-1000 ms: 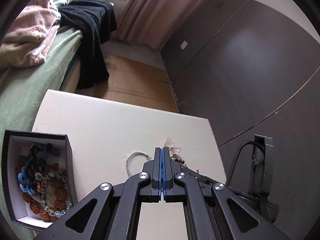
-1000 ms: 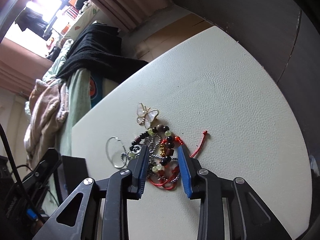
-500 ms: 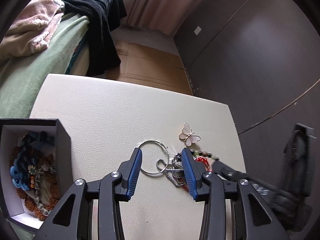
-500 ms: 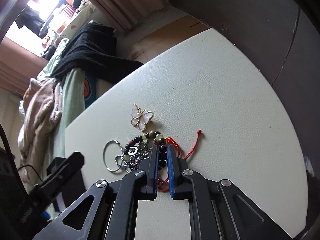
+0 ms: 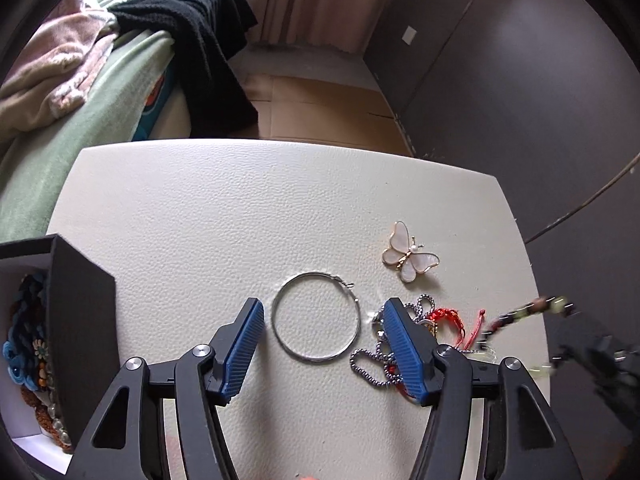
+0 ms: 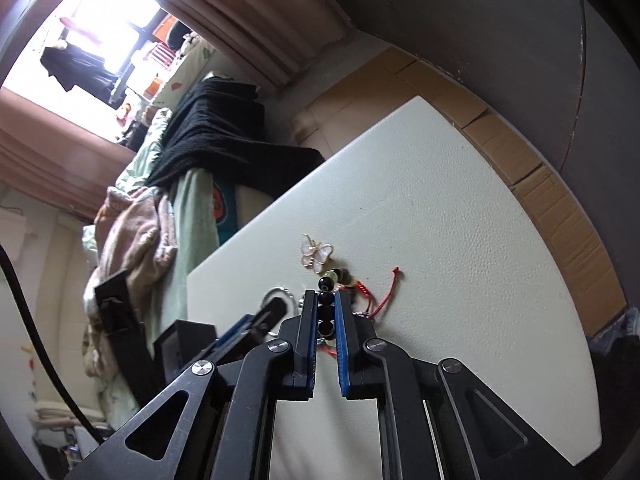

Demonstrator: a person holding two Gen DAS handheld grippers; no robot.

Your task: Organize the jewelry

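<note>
My left gripper (image 5: 322, 314) is open, its fingers on either side of a silver hoop (image 5: 316, 328) that lies on the white table (image 5: 240, 216). A butterfly brooch (image 5: 409, 256), a metal chain (image 5: 372, 364) and a red cord (image 5: 452, 318) lie to the right. My right gripper (image 6: 326, 300) is shut on a beaded bracelet (image 6: 328, 304) with dark and pale green beads and holds it above the table; the bracelet shows blurred in the left wrist view (image 5: 528, 312). A black box (image 5: 76, 312) with jewelry inside stands at the left.
A bed with green, pink and black cloth (image 5: 120, 60) is behind the table on the left. Dark cabinet doors (image 5: 520, 80) stand on the right. Cardboard covers the floor (image 5: 328, 112) beyond the table's far edge.
My left gripper opened and moved over the hoop. My right gripper closed on the beaded bracelet and lifted it off the pile.
</note>
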